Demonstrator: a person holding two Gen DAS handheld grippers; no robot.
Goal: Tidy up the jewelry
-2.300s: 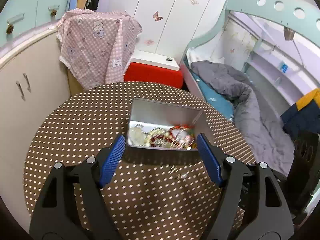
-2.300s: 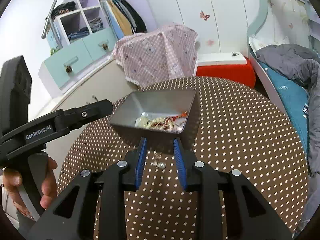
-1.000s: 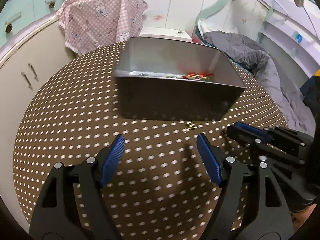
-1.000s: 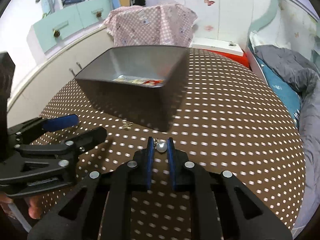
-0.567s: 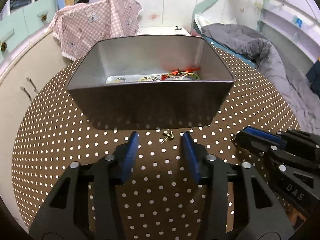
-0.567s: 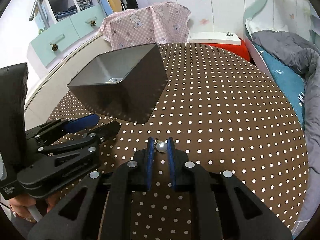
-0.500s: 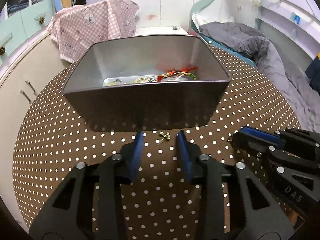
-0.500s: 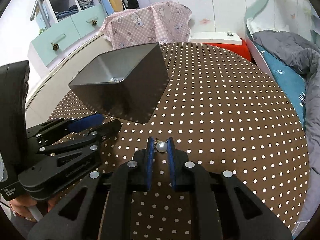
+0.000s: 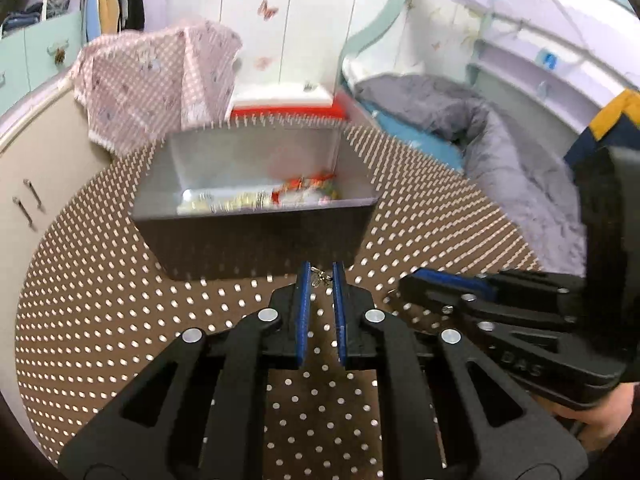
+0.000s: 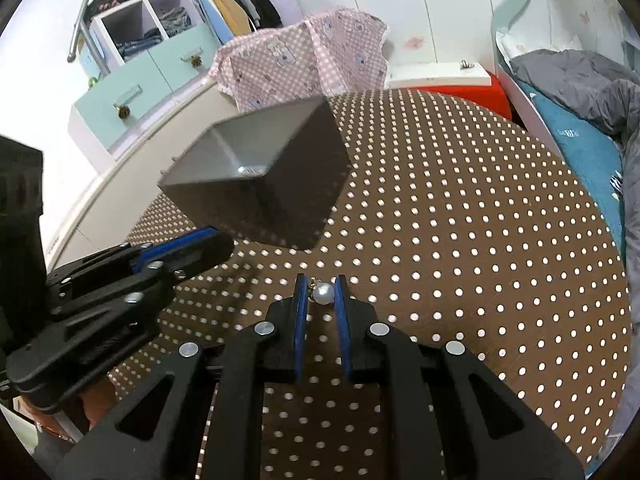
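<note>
Left tool (image 9: 321, 276): jaws closing on a small gold earring (image 9: 320, 277) pinched at the tips, just in front of the grey metal box (image 9: 256, 236). Right tool (image 10: 321, 293): clamped on a pearl earring (image 10: 323, 293) at its tips, above the brown dotted counter (image 10: 460, 220). Box stood on the counter, holding a blurred heap of red and gold jewelry (image 9: 288, 194). Pink checked cloth (image 10: 304, 64) lay draped behind the counter.
</note>
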